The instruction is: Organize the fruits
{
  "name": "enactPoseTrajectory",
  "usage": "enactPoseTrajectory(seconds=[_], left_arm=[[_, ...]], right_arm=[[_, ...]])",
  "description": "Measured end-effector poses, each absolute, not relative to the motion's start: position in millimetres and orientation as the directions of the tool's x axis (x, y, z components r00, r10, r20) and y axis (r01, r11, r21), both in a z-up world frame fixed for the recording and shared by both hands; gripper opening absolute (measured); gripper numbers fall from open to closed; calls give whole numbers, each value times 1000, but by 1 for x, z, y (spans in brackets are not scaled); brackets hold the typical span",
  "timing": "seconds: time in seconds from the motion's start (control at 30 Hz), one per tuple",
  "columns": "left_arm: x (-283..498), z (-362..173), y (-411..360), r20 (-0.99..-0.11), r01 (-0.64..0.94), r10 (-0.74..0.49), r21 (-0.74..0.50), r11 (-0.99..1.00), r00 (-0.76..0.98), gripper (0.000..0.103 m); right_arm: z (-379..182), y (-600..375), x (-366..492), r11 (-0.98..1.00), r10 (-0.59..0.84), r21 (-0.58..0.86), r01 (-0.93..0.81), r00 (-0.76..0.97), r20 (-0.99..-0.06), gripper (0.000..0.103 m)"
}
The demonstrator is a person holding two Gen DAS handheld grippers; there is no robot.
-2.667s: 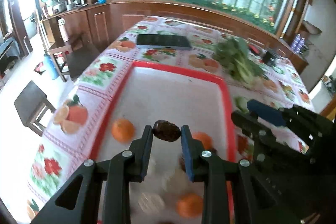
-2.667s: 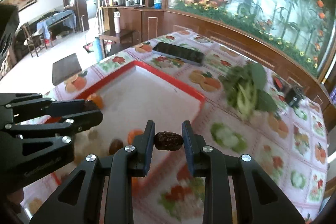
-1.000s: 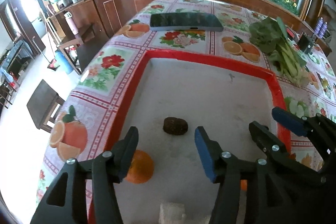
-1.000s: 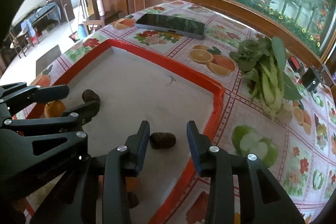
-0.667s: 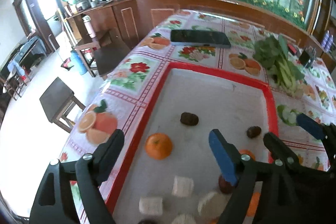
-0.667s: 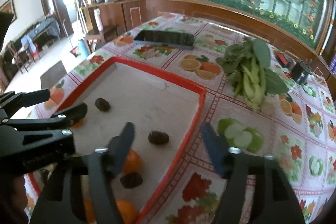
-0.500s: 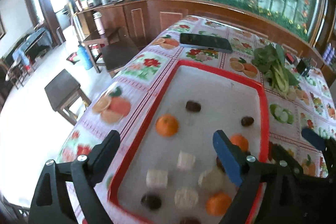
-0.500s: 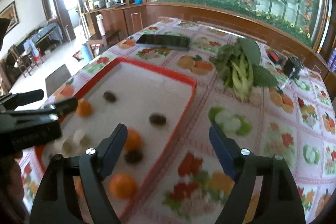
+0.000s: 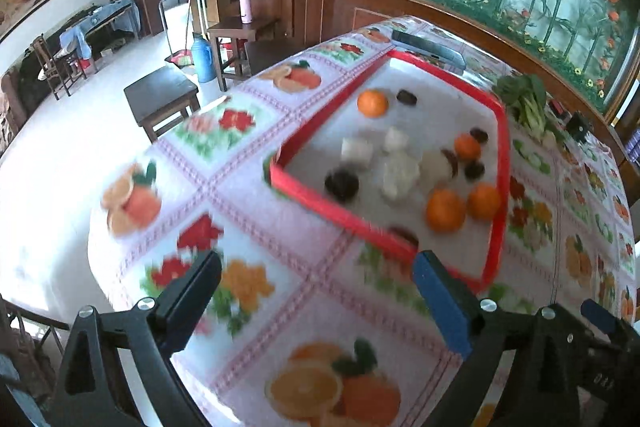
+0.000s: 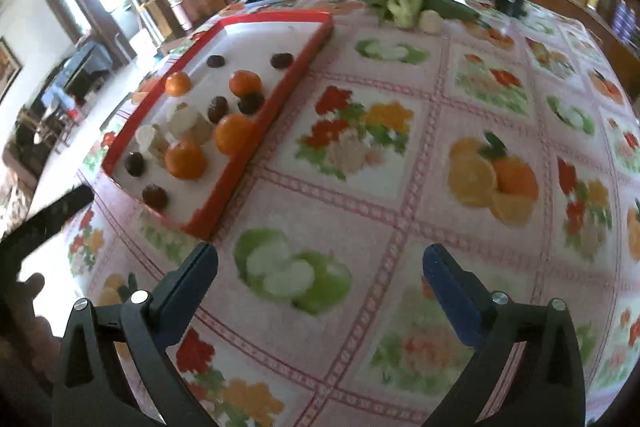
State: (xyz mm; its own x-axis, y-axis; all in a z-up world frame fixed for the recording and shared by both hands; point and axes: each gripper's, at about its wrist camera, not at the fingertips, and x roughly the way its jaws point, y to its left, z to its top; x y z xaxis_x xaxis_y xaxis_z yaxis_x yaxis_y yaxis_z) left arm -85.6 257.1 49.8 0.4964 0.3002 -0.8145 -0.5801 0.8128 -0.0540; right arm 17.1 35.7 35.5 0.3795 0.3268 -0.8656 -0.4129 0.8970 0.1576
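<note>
Tray point(image 10: 280, 99) of fruits lengthwise away from both just-opened, empty grippers, left point(image 9: 316, 293) and right point(image 10: 320, 285).

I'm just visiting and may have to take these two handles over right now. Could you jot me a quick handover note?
Left claw: open, empty, jaws just opened, over the tablecloth short of the red tray.
Right claw: open, empty, jaws just opened, over the cloth beside the tray.
In the tray: four oranges, several dark dates, white pieces, mixed at the near end.
Done: two dates lie apart at the far end.
Left: sorting the rest.
</note>
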Motion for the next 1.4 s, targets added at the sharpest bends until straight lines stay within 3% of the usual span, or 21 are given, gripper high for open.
enactPoseTrajectory(seconds=[0.33, 0.5, 0.67, 1.0, 1.4], left_arm=[[-119, 48, 205, -770, -542, 369, 37, 840, 520, 102], [-131, 58, 200, -741, -565, 411, 52, 824, 531, 103], [-138, 62, 208, -756, -586, 371, -21, 810, 540, 103], [-137, 74, 201, -701, -614, 475, 68, 786, 532, 103], [-139, 77, 204, -688, -623, 489, 68, 779, 537, 103]], right_arm=[[46, 45, -22, 843, 315, -9, -537, 507, -802, 103], [53, 49, -31, 823, 334, -32, -567, 529, -780, 103], [55, 54, -32, 811, 330, -50, -583, 527, -783, 103], [59, 64, -39, 784, 295, -145, -603, 568, -768, 103], [59, 66, -38, 782, 283, -160, -603, 572, -769, 103]])
